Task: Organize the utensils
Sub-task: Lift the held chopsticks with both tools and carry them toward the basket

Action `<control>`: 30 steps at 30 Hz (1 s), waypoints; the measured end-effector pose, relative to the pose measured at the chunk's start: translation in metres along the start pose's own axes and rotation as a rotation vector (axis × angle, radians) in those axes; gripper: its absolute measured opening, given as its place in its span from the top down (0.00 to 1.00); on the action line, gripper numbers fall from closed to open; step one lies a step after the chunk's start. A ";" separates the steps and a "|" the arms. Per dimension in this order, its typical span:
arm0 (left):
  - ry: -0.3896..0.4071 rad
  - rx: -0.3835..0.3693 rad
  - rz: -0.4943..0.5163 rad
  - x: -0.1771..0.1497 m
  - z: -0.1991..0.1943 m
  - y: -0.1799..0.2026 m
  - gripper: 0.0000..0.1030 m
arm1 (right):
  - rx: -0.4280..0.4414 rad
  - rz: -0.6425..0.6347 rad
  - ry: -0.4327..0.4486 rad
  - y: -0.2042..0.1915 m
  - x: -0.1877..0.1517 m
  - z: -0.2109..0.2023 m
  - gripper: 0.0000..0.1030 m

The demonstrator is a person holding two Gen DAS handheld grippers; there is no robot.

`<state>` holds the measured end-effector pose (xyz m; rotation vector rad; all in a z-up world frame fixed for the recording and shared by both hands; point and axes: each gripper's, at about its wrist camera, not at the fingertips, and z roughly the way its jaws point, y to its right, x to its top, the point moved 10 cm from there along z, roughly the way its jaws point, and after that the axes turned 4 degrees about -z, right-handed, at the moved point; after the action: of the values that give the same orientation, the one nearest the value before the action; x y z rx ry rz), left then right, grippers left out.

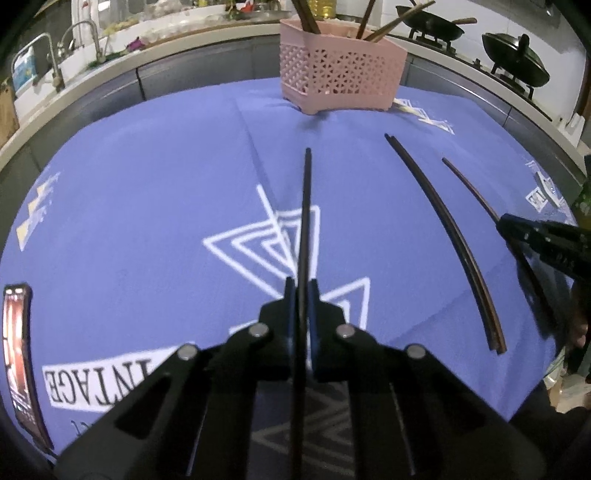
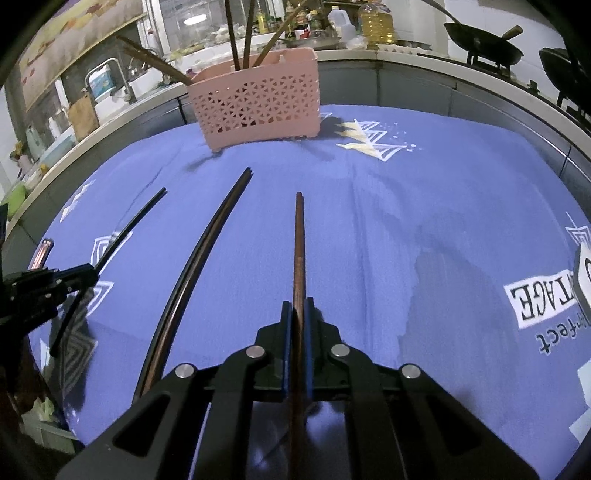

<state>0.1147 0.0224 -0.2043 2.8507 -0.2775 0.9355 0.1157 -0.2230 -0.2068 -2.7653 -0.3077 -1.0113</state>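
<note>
My left gripper (image 1: 301, 286) is shut on a black chopstick (image 1: 306, 214) that points ahead toward the pink perforated basket (image 1: 340, 74) at the far side of the blue cloth (image 1: 147, 184). Several chopsticks stand in the basket. A dark pair of chopsticks (image 1: 443, 229) lies on the cloth between the two grippers. My right gripper (image 2: 297, 306) is shut on a brown chopstick (image 2: 298, 240) aimed toward the basket (image 2: 258, 107). In the right wrist view the left gripper (image 2: 94, 273) shows at the left edge with its black chopstick (image 2: 129, 229), and the lying pair (image 2: 207, 266) is just left of my fingers.
A phone (image 1: 16, 350) lies at the cloth's left edge. Two black woks (image 1: 436, 26) (image 1: 517, 59) sit on the stove behind, taps (image 1: 48, 59) at the back left, oil bottles (image 2: 376, 22) on the counter. A white box (image 2: 585, 269) is at the right edge.
</note>
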 end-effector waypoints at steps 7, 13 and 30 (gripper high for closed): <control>-0.021 -0.023 -0.003 0.015 0.009 0.003 0.79 | 0.005 0.000 -0.028 0.001 0.011 0.007 0.93; -0.023 0.017 0.066 0.041 0.028 0.010 0.79 | 0.017 -0.018 -0.046 0.004 0.029 0.022 0.93; -0.006 -0.002 0.170 0.088 0.063 0.044 0.95 | 0.094 -0.095 -0.085 -0.006 0.071 0.052 0.95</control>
<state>0.2111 -0.0439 -0.1988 2.8641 -0.5290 0.9540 0.1987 -0.1956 -0.1990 -2.7359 -0.4895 -0.8780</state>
